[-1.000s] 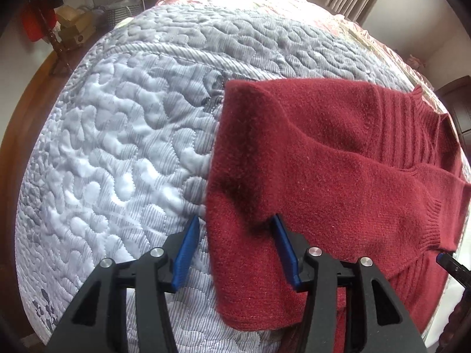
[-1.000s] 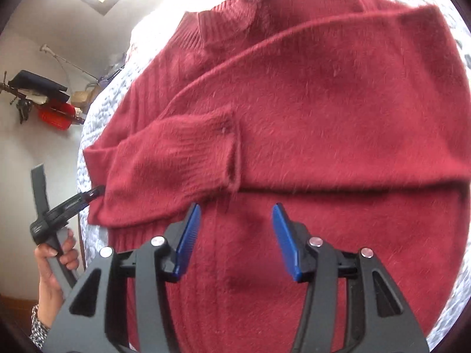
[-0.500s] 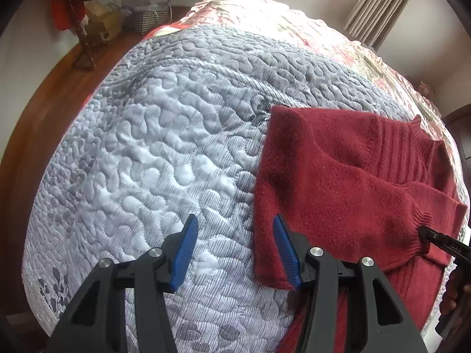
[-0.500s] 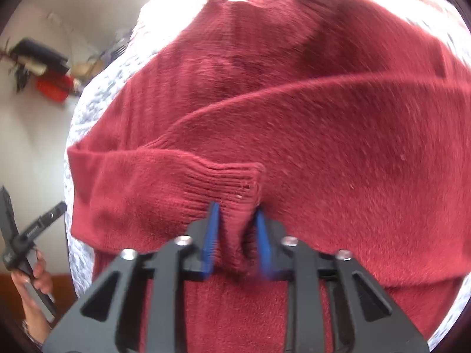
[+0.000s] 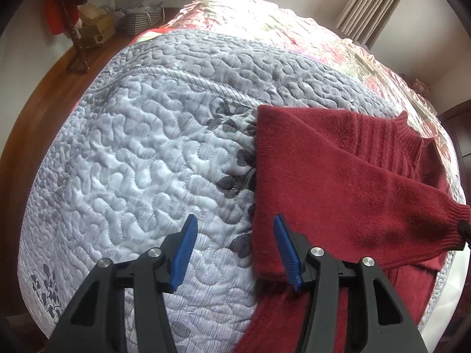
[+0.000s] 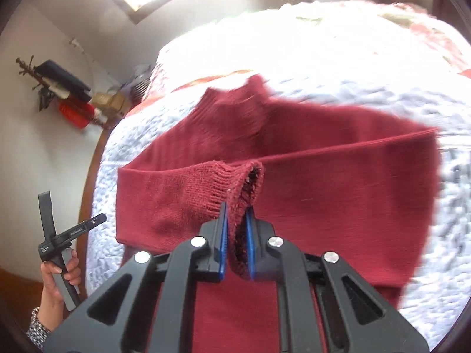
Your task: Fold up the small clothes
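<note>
A dark red knitted sweater (image 5: 338, 182) lies on a grey quilted bed, one sleeve folded across its chest. In the right wrist view the sweater (image 6: 338, 200) stretches across the quilt, collar toward the far side. My right gripper (image 6: 236, 223) is shut on the ribbed sleeve cuff (image 6: 235, 182) and holds it lifted off the body. My left gripper (image 5: 234, 232) is open, hovering over the quilt at the sweater's left folded edge with nothing between its fingers. It also shows at the lower left of the right wrist view, the left gripper (image 6: 73, 229) held in a hand (image 6: 59, 270).
The grey quilt (image 5: 132, 153) spreads wide to the left of the sweater. A floral bedcover (image 5: 279, 20) lies beyond it. Wooden floor (image 5: 35, 111), a coat stand (image 5: 73, 29) with hanging items and boxes sit past the bed's left edge. Curtains (image 5: 374, 3) hang at the back.
My right gripper came down, shut on the sleeve cuff and lifted it. My left gripper drew back leftward off the sweater's edge and stays open.
</note>
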Motion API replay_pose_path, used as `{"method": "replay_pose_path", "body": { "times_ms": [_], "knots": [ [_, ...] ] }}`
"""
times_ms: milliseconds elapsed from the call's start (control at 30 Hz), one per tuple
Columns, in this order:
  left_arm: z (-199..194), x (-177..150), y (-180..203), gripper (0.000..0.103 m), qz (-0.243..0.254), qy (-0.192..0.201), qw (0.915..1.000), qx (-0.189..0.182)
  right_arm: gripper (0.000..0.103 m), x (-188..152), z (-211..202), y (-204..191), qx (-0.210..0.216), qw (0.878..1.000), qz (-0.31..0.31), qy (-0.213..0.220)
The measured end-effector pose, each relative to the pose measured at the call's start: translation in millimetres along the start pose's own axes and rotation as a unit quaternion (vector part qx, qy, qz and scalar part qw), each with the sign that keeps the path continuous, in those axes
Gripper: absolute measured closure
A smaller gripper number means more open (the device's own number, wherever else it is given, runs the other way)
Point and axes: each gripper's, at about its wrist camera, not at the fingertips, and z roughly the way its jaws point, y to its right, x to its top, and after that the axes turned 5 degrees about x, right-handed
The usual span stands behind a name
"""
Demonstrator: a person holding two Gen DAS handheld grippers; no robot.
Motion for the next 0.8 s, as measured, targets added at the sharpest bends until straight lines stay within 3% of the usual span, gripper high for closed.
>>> {"method": "replay_pose_path", "body": {
  "times_ms": [167, 367, 500, 600, 733, 800],
  "knots": [
    [19.6, 3.9, 35.2, 0.049, 0.032, -0.008, 0.9994, 0.015, 0.093, -5.5, -15.7, 46.8, -0.031, 0.999, 0.039, 0.007],
    [51.9, 6.4, 69.0, 0.049, 0.076, -0.009, 0.9943, 0.074, 0.093, -29.1, 16.3, 80.4, -0.084, 0.995, 0.056, -0.027],
    [56.7, 10.1, 79.0, 0.048, 0.098, -0.002, 0.991, 0.091, 0.091, -37.6, 28.2, 94.6, -0.086, 0.993, 0.081, -0.028],
    [54.2, 13.6, 82.7, 0.049, 0.107, -0.002, 0.9895, 0.098, 0.082, -36.5, 27.1, 92.8, -0.097, 0.992, 0.074, -0.034],
    [22.0, 19.0, 89.4, 0.049, 0.105, 0.041, 0.9908, 0.076, 0.078, -28.1, 1.1, 77.8, -0.124, 0.991, 0.052, 0.006],
    [9.6, 18.2, 103.3, 0.048, 0.112, 0.046, 0.9921, 0.034, 0.078, -23.3, -11.8, 74.7, -0.095, 0.994, 0.056, 0.023]
  ]
}}
